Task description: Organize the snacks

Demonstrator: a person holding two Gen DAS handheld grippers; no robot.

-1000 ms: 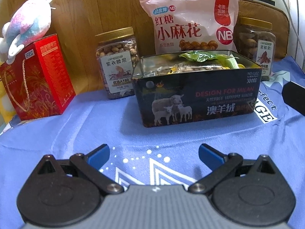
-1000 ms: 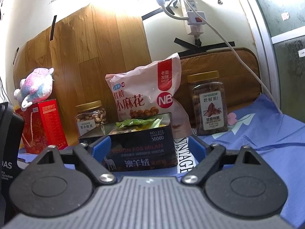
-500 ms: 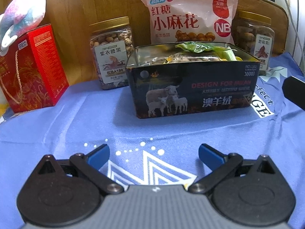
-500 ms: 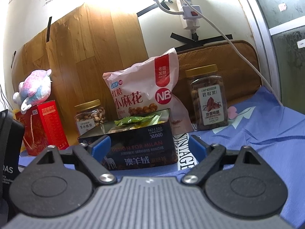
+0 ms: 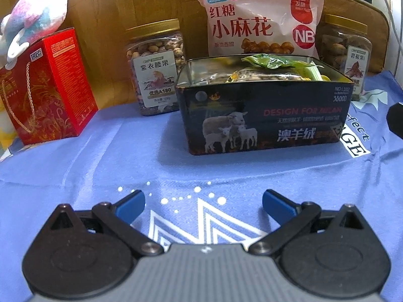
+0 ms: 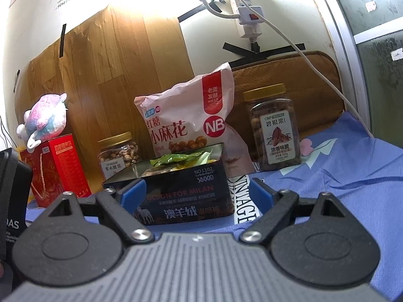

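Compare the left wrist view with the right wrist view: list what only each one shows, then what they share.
Only the left wrist view: the white triangle print on the blue cloth and the sheep picture on the tin.

Only the right wrist view: the power strip with its white cable on the wall, and the dark window.

Both: the open tin of snacks, pink snack bag, two nut jars, red box, plush toy. Left gripper and right gripper are open and empty.
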